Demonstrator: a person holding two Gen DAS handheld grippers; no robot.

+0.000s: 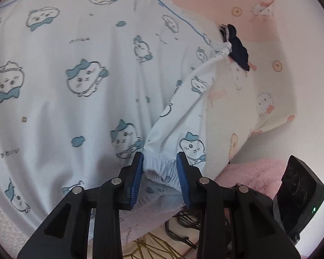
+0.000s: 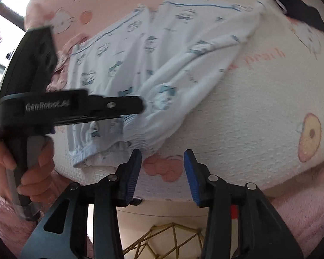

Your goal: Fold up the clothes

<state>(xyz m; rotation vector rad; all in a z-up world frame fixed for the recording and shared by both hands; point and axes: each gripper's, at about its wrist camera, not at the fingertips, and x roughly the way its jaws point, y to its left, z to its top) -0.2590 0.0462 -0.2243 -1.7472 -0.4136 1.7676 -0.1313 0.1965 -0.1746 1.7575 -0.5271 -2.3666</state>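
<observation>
Because the printed pyjama garment (image 1: 80,69) spread on the bed (image 2: 259,116) looks light, soft and limp, its elastic cuff (image 1: 159,164) is best gripped; it is bracketed by the left claw (image 1: 159,172), while the right claw (image 2: 162,172) is held open, empty.

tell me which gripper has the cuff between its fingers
The left gripper: the garment's elastic cuff sits between its blue pads. The right gripper has only the bare blanket between its fingers.
</observation>
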